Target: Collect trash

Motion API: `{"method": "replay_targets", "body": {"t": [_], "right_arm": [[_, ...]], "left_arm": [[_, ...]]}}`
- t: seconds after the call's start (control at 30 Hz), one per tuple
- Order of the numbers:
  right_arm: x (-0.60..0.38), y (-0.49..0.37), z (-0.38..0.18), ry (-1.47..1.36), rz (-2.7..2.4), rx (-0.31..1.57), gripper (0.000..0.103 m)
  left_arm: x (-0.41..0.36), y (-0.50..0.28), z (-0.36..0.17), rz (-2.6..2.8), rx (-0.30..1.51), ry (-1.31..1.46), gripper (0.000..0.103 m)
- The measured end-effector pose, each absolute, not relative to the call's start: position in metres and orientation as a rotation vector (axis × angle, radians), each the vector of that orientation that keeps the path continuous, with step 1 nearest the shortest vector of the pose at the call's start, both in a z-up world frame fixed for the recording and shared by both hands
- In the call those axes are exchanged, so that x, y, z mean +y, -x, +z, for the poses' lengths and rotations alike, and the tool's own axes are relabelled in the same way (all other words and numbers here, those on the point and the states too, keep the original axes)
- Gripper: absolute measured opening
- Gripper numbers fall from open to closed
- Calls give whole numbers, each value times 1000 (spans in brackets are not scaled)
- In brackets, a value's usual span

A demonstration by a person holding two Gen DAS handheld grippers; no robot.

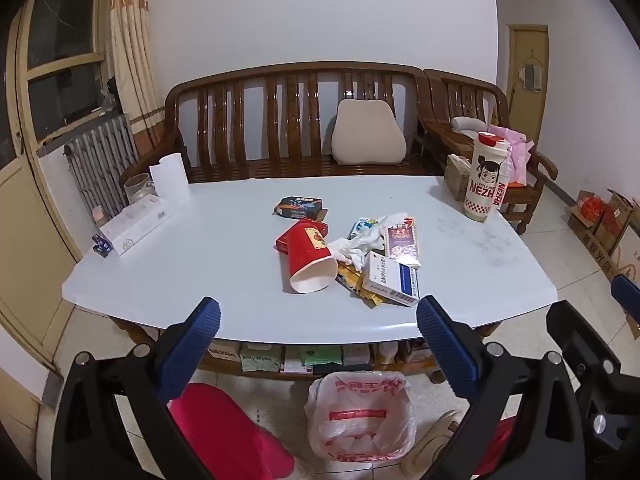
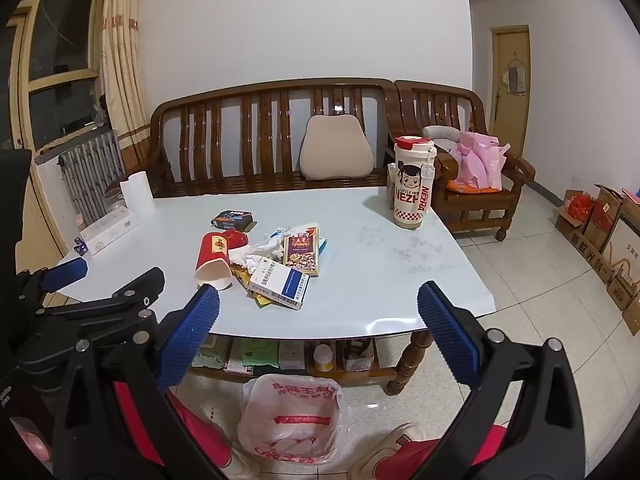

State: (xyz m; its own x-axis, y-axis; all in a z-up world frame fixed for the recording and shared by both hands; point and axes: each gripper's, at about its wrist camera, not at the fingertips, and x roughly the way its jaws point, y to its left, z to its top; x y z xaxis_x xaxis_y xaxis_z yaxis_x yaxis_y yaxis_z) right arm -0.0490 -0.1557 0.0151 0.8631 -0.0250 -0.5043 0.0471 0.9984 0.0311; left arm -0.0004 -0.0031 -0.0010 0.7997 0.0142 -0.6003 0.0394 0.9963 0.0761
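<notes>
Ahead of both grippers, on the pale table point(image 1: 168, 264), lies a loose heap of trash. The left gripper point(image 1: 318, 316) hangs short of the table's near edge with its blue pads spread wide and nothing between them; the right gripper point(image 2: 318, 300) stands the same way, wide apart and empty, just to the left one's right.

Straight beyond the left gripper a red paper cup point(image 1: 310, 258) lies on its side, its open mouth turned toward the gripper. Touching it on the right is crumpled white tissue point(image 1: 362, 242), and past that a brown snack box point(image 1: 404, 242) lies flat. Nearest the left gripper's right pad is a white and blue medicine box point(image 1: 394, 278), resting on yellow wrappers point(image 1: 366, 290). Farther off, beyond the cup, sits a small dark box point(image 1: 300, 206), apart from the heap.

From the right wrist view the same heap sits ahead and left of centre: the cup point(image 2: 214, 256) just beyond the right gripper's left pad, the medicine box point(image 2: 280, 282) between the pads' lines of sight, the snack box point(image 2: 302, 252) behind it.

Below and between each gripper's pads, on the tiled floor, stands a bin lined with a white and red plastic bag point(image 1: 360, 416), its mouth open upward, just in front of the table. Far to the right on the table stands a tall cartoon-printed tumbler point(image 1: 486, 176), upright, well apart from the trash.
</notes>
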Motion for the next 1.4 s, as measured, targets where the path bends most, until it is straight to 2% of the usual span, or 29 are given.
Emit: {"method": "replay_targets", "body": {"t": [1.4], "right_arm": [[-156, 48, 14, -48, -43, 536, 97]], "left_arm": [[4, 0, -2, -1, 654, -54, 96]]}}
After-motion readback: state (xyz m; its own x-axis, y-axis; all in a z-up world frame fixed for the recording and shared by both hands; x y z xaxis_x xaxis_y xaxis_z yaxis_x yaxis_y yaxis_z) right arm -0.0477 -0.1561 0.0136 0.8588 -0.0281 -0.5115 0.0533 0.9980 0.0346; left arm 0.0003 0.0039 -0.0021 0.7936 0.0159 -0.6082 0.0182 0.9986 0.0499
